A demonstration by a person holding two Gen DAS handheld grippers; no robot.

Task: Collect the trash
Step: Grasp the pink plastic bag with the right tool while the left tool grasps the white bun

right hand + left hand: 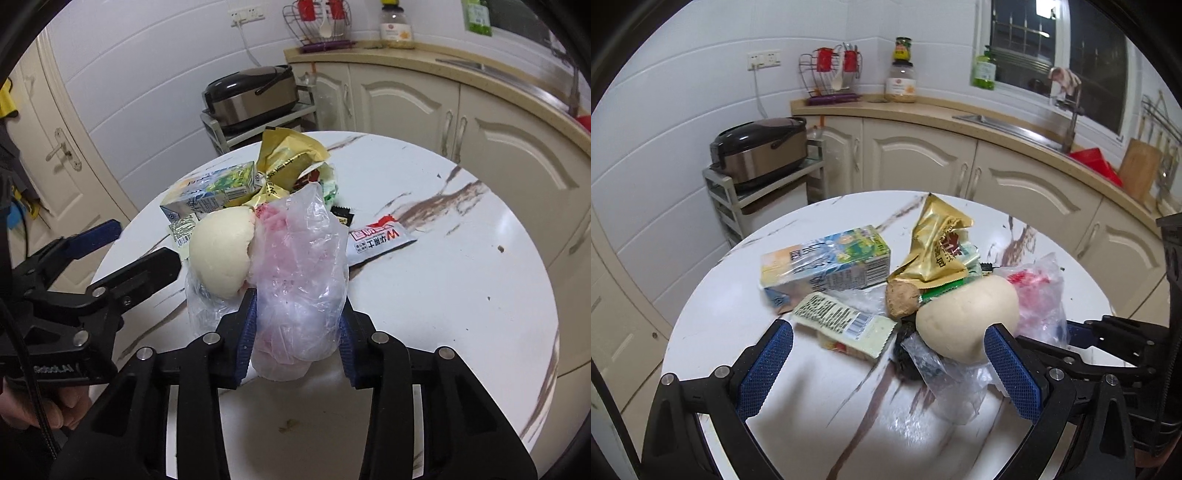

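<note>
A pile of trash lies on the round marble table (812, 406): a drink carton (827, 262), a gold wrapper (934, 243), a pale green wrapper (846, 325), a brown lump (901, 299) and a white bun (967, 317). My right gripper (297, 301) is shut on a clear plastic bag (299, 258) with pink-red contents; the bag bulges between its blue pads. The bun (221, 251) leans against the bag's left side. My left gripper (889, 326) stands open just before the pile, its right finger beside the bun, touching nothing that I can see.
A white and red wrapper (380, 240) lies flat right of the pile. A rice cooker (761, 151) sits on a rack beyond the table. Cabinets and a counter with a sink (997, 122) curve behind. A hand (37, 406) holds the left gripper.
</note>
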